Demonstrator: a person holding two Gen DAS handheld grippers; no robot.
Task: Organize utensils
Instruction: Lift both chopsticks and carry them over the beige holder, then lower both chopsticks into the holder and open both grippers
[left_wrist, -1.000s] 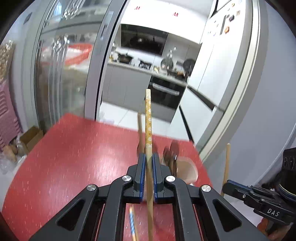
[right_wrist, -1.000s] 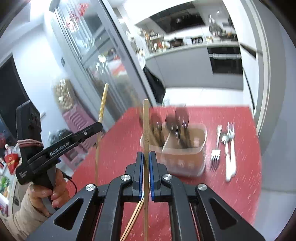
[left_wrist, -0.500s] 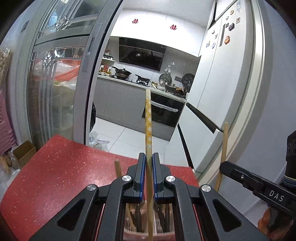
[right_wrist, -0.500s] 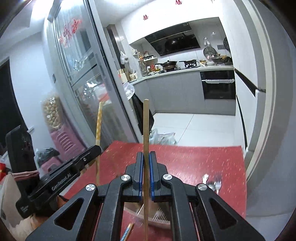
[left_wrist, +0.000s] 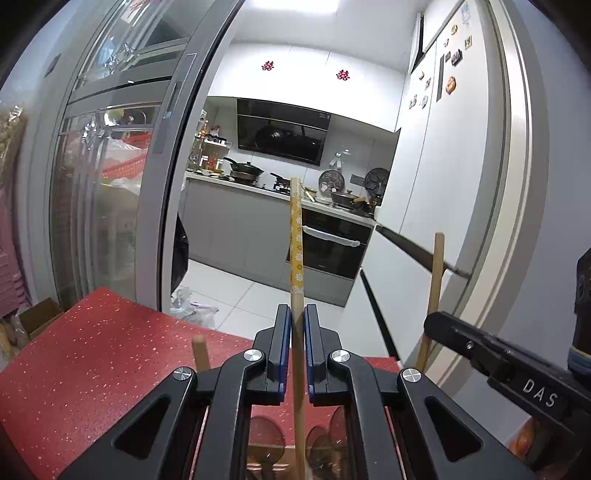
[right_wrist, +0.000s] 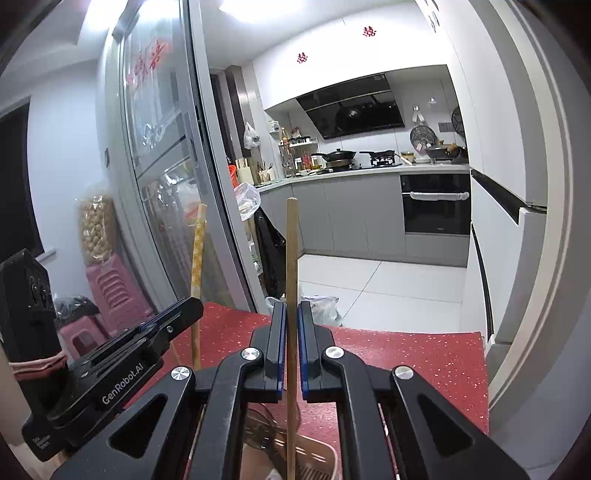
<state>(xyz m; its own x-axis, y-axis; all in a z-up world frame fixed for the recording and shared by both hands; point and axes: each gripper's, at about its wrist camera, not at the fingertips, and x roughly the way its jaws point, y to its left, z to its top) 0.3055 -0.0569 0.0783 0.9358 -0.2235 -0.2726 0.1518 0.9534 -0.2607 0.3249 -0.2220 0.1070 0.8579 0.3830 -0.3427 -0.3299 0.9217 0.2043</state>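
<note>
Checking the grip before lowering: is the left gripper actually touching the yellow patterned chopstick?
Touching. The left wrist view shows the left gripper with its blue pads closed against both sides of the yellow patterned chopstick, no gap visible.

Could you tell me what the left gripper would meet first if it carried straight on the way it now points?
Nothing close, as far as the view shows. The left gripper, holding the patterned chopstick upright, points past the red table's far edge through the open doorway toward the oven, though depth is unclear.
</note>
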